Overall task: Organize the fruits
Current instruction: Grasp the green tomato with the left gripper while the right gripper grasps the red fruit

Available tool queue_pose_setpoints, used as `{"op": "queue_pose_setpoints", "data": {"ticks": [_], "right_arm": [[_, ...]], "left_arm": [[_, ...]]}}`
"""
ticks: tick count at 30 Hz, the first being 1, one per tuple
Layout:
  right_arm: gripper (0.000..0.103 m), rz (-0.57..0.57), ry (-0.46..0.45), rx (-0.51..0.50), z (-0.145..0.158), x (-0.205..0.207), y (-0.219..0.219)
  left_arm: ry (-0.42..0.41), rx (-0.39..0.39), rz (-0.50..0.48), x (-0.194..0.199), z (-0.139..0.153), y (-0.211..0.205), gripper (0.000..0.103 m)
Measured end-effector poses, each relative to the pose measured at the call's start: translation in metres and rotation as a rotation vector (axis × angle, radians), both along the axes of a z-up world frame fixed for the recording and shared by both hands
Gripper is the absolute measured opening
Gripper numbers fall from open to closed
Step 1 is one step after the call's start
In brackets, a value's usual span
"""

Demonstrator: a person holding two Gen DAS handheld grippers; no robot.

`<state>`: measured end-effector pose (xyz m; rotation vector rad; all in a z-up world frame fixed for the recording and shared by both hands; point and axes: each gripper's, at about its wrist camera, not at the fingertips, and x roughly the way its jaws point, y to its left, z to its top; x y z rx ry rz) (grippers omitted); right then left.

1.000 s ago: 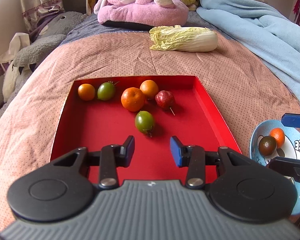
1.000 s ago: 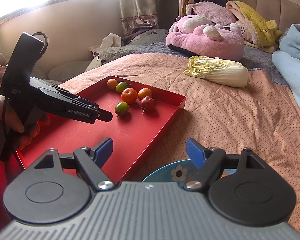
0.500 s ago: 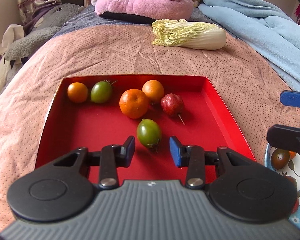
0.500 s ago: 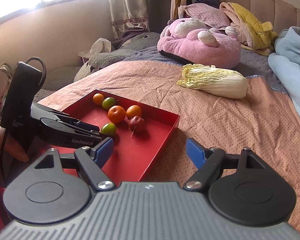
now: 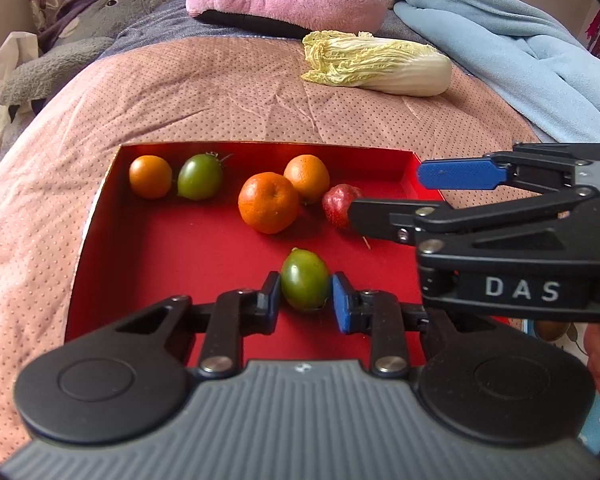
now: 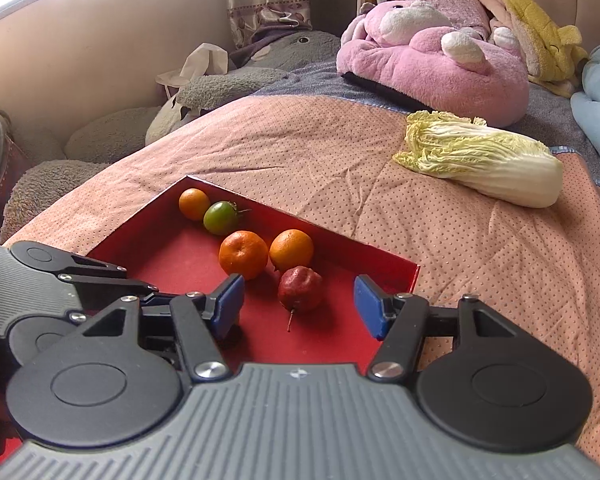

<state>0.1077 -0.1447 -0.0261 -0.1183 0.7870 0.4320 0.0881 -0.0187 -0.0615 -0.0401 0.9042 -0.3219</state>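
Bed: left tool pinching green fruit; right tool, marked "DAS", closing around red fruit.

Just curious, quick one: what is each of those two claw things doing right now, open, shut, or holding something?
Left gripper: shut on the green fruit in the red tray.
Right gripper: open but closing, around the red fruit without touching it.

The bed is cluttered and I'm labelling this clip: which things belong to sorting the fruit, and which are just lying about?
Part of the job:
red tray
three oranges, largest
two green fruits, one in the left tool
red fruit, between the closing fingers of the right tool

Just lying about:
cabbage
pink plush toy
blue blanket
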Motion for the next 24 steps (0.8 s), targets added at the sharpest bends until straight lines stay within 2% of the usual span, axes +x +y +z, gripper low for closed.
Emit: {"op": "queue_pose_setpoints", "data": {"ticks": [2,6,10,16,24], "right_arm": [[0.066,-0.001,0.015,-0.016,-0.006,0.007,0.005],[0.051,-0.008,0.056,-0.023,-0.017,0.019,0.009],[0.049,-0.017,0.067,-0.035,-0.024,0.027,0.012],[0.037,-0.006,0.083,-0.057,-0.031,0.032,0.015],[0.037,-0.004,0.058,-0.058,-0.023,0.024,0.013]], "left_arm": [[0.002,0.022,0.008,-0.001,0.001,0.002,0.031],[0.010,0.031,0.022,0.001,0.001,0.005,0.031],[0.016,0.011,0.030,0.003,0.001,0.007,0.031],[0.015,0.010,0.027,0.004,0.000,0.006,0.031],[0.009,0.008,0.024,0.003,0.000,0.006,0.031]]}}
